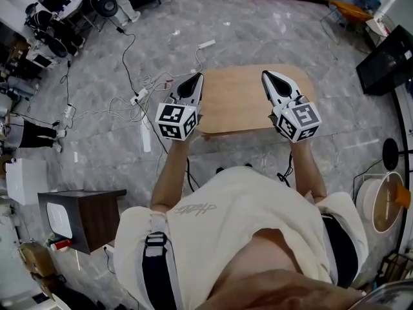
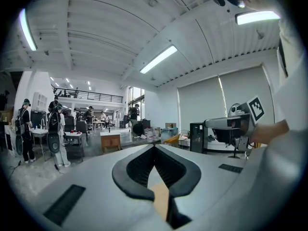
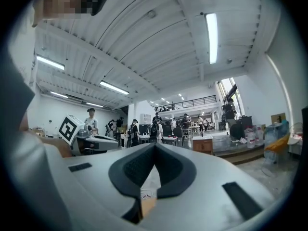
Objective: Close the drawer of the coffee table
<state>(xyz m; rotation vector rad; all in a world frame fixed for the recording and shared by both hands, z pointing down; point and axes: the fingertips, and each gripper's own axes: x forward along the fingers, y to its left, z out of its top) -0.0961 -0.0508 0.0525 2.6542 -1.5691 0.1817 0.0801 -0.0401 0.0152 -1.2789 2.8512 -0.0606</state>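
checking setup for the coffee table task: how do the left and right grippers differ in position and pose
The left white-and-black gripper hangs at the light wooden coffee table's left edge, partly over grey floor; the right gripper hangs over the tabletop. The left tips lean rightward, the right's leftward. Both have jaws together, holding nothing.

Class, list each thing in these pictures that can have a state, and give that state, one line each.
left gripper: shut, nothing between the jaws.
right gripper: shut, nothing between the jaws.
coffee table: standing upright, seen from above.
drawer: not visible from above; open or closed cannot be told.
ceiling light: on.
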